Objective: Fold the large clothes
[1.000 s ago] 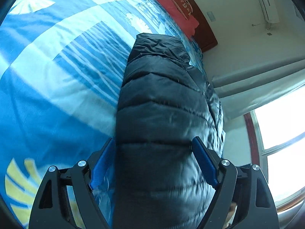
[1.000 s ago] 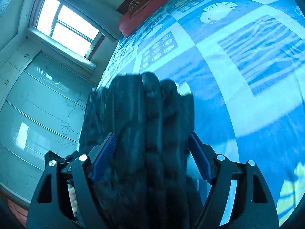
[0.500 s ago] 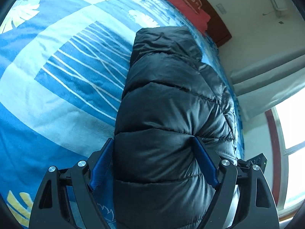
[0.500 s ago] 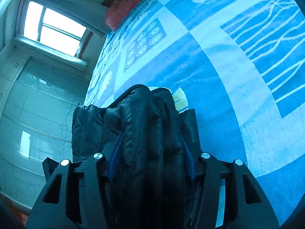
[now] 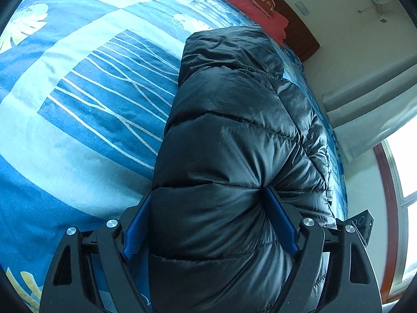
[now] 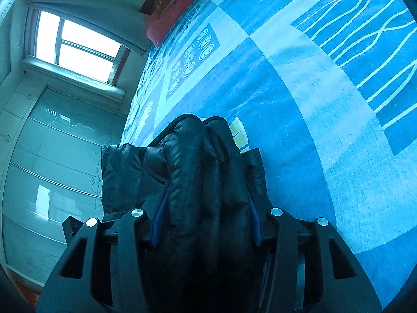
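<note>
Black puffer jacket (image 5: 229, 161) lay lengthwise on the blue patterned bed (image 5: 78, 120), already doubled into a thick roll, near end sitting between the jaws of both tools. Left gripper (image 5: 208, 219) had its jaws wide, both blue pads (image 5: 280, 221) pressed into the padding with the fabric dimpling at the right pad, so it read as a grip on a fat bundle. Right gripper (image 6: 206, 216) had its jaws closing, narrower than the left, with bunched jacket layers between them and the pads sunk into the folds. My read of the step: securing both corners of the near edge before carrying it over for the next fold. To do it well: let the right jaws finish biting through all layers, not only the outer shell; slick fabric will likely slip. Keep both tools level with each other so the edge lands square, and lift enough to clear the puffed bulk. Left wrist view showed the whole length of the jacket out to the collar end, plus the red pillow (image 5: 250, 2) and headboard (image 5: 294, 23). Right wrist view instead showed the stacked layer edges, a pale tag or lining (image 6: 238, 130) peeking out, and the window (image 6: 75, 47) with wardrobe doors (image 6: 52, 161).
</note>
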